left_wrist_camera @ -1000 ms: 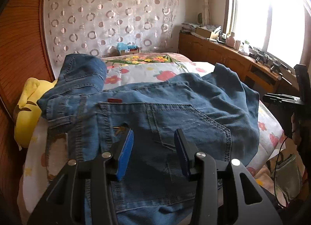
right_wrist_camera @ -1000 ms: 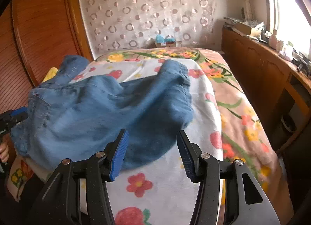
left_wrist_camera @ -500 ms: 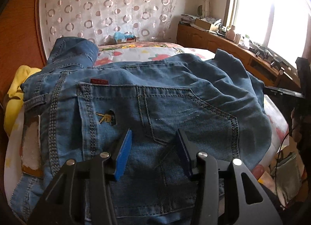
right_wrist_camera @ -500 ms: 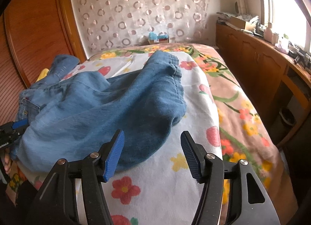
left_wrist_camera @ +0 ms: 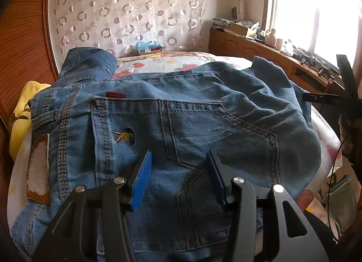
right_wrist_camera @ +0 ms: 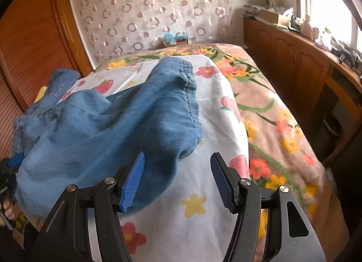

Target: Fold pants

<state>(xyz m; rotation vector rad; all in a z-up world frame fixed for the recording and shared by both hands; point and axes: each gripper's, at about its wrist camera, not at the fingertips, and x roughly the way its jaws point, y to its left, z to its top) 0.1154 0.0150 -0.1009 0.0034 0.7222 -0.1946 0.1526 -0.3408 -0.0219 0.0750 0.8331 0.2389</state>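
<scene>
Your left gripper [left_wrist_camera: 178,171] hangs open over the jeans [left_wrist_camera: 181,126], gripping nothing. Your right gripper [right_wrist_camera: 177,176] gapes empty near the bed [right_wrist_camera: 203,228] front edge, jeans bunched toward its left side.

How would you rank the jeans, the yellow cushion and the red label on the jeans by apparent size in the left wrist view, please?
1. jeans, filling most of the view, though nearness to the camera enlarges them.
2. yellow cushion, only partly visible behind the jeans.
3. red label, a small tab above the back pocket.
</scene>
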